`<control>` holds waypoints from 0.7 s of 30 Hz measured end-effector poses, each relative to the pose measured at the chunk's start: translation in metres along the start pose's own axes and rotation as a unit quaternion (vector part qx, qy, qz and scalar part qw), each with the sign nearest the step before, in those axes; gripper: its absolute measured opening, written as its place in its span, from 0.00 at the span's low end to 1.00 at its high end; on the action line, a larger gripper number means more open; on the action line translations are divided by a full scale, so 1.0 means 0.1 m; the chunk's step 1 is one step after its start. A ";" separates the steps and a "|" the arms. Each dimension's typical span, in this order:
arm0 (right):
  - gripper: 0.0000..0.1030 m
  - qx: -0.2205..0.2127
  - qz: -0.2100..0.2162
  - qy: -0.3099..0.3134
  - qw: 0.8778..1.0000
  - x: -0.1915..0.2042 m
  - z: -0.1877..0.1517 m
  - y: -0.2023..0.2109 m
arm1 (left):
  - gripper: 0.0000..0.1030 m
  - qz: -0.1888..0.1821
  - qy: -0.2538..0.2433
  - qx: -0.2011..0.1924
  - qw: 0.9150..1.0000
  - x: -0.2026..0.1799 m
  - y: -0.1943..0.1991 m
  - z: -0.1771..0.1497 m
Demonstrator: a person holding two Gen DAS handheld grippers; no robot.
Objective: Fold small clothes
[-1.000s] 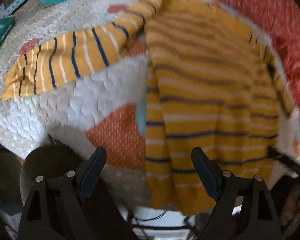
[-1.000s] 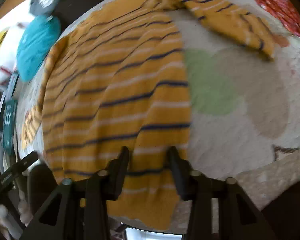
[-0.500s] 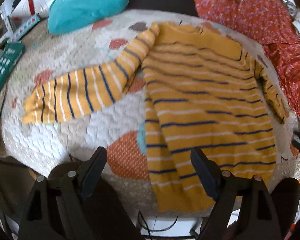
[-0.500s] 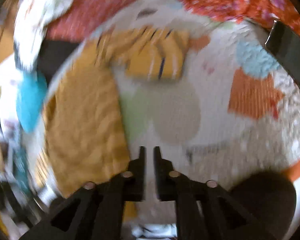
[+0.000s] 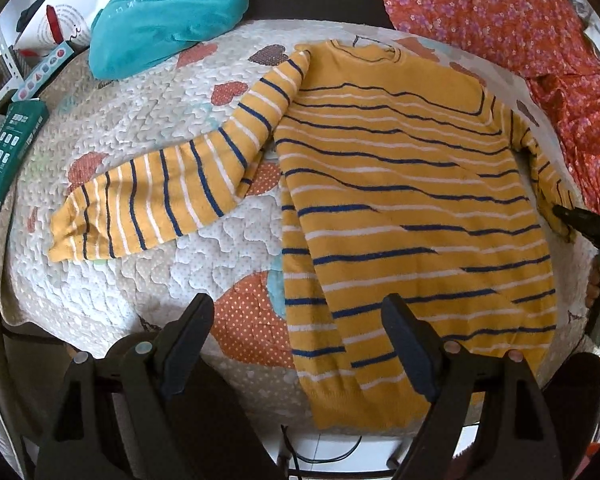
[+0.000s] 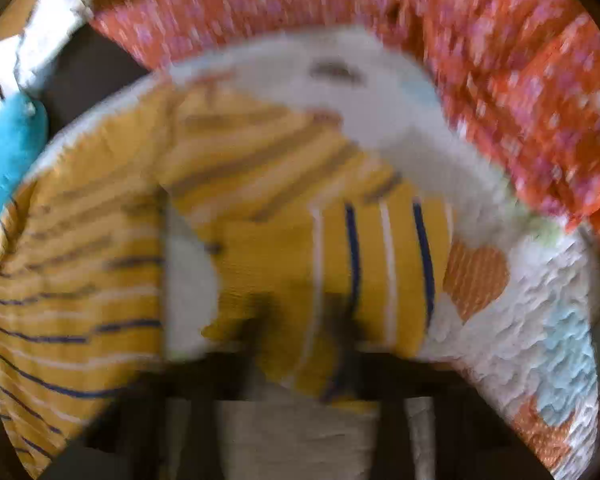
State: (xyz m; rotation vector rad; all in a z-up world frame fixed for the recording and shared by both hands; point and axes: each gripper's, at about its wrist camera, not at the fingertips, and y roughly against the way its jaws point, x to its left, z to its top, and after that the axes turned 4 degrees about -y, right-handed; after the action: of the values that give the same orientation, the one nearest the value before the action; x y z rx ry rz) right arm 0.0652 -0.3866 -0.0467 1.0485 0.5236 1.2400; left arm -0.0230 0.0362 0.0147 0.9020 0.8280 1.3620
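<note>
1. One knit sweater (image 5: 412,208), mustard yellow with thin navy and white stripes, lies flat on a quilted pad (image 5: 112,128). The pad is white, stitched in wavy lines, with dotted orange hearts.
2. The sweater body spreads ahead of the left hand-held gripper (image 5: 298,332). One sleeve (image 5: 172,184) stretches out flat to that gripper's left; the other sleeve (image 6: 380,264) lies ahead of the right hand-held gripper (image 6: 300,332).
3. Left hand-held gripper: two black fingers wide apart, nothing between the pads; it hangs above the sweater hem and a bare patch of quilt, touching neither.
4. Right hand-held gripper: the wrist view is heavily blurred. The two dark fingers show a gap with the sleeve's cuff end in it. Whether the pads press on the cloth cannot be told from this view.
5. Beyond the pad: one teal plush cushion (image 5: 168,12) far left of the left gripper, one green box (image 5: 4,160) at the left edge, and red floral cloth (image 5: 520,28) to the far right.
</note>
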 end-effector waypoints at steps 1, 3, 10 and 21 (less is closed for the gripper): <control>0.03 0.006 0.019 -0.030 0.999 -0.11 0.05 0.05 | 0.83 0.002 -0.001 -0.003 1.000 0.01 0.00 0.01; 0.02 -0.017 0.036 -0.081 0.996 -0.35 0.13 0.26 | 0.82 0.002 0.000 -0.005 1.000 0.03 -0.01 0.03; 0.02 -0.129 -0.049 -0.187 0.973 -1.04 0.40 1.08 | 0.82 -0.028 0.031 -0.007 0.999 0.18 -0.11 0.13; 0.03 -0.110 0.136 -0.076 0.982 0.79 1.24 0.97 | 0.82 -0.070 0.084 -0.022 0.994 0.63 -0.13 0.08</control>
State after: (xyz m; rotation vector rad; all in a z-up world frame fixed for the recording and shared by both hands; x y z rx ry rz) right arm 0.1400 -0.3600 0.1105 1.0387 0.1234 1.4069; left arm -0.0067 0.0985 0.0081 0.6888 0.9688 1.3400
